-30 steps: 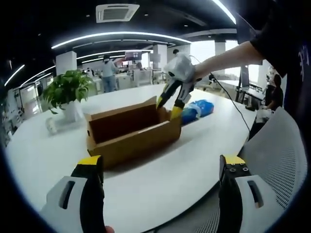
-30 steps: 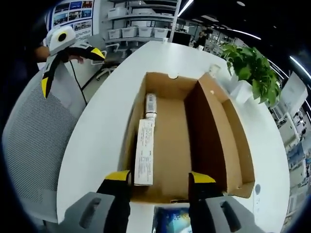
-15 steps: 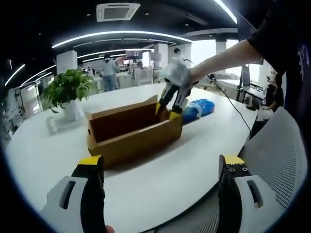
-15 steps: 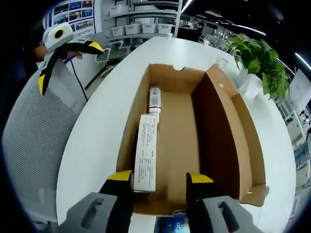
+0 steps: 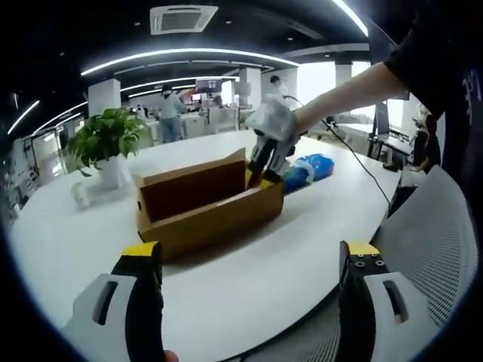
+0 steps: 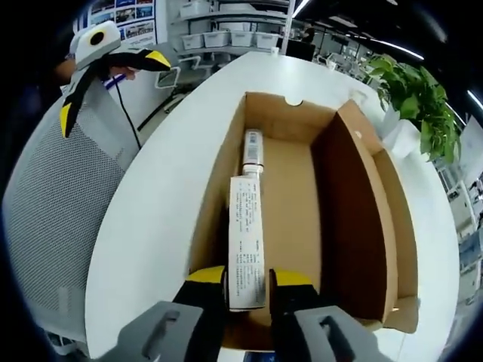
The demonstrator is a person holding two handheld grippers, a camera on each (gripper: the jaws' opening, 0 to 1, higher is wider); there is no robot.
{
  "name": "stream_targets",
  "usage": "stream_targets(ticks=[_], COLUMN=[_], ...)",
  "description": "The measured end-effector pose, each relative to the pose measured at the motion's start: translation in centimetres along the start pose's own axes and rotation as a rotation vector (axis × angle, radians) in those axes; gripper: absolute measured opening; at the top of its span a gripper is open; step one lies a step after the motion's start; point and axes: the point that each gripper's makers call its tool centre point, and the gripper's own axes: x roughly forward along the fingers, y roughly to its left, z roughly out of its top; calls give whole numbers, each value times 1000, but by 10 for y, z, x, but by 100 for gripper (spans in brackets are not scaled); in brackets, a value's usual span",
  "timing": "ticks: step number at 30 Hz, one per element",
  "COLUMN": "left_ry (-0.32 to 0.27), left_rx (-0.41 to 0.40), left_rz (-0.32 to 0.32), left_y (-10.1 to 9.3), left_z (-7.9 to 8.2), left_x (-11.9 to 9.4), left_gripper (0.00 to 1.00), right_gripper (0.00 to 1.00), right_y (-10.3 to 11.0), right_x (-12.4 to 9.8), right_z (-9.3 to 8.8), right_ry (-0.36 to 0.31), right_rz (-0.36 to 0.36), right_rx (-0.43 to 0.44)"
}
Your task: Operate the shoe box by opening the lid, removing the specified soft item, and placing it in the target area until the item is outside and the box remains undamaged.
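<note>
We see an open-plan office: a white oval table, a grey mesh chair, a potted plant, ceiling light strips, an air-conditioning vent and wall shelving.

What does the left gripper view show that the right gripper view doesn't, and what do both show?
Left gripper view alone: the blue soft item lying on the table beyond the box, and people in the office behind. Right gripper view alone: the box's inside, with a long white label on one wall, between the right hand-held gripper's jaws. Both: the open box, white table, plant, mesh chair.
</note>
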Motion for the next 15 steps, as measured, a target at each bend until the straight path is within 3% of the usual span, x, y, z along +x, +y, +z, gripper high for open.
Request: stream_targets(ticks=[15], left_ry=[-4], left_rx=[6], left_rz=[-1], left_y=[0], left_z=[0], left_x=[0], left_gripper=[97], right_gripper=[14], right_y=[-1], right_x=[-11], right_z=[8], right_ry=[-26], right_rz=[-33], right_rx=[-25])
